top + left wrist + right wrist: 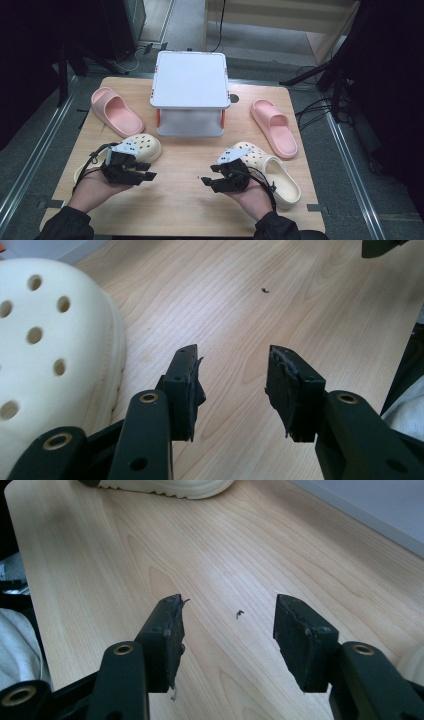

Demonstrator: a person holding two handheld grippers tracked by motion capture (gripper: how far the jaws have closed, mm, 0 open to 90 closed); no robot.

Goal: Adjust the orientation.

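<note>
From the high view I see my left claw and right claw both released over the tabletop, each beside a cream clog. In the left gripper view the jaws gape by that clog. In the right gripper view the jaws gape over bare wood.

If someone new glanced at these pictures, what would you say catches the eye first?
Probably the white two-tier rack at the far middle of the wooden table, flanked by two pink slides, one at left and one at right. Nearer the person, two cream clogs, left and right, lie beside the open left tool and right tool.
</note>
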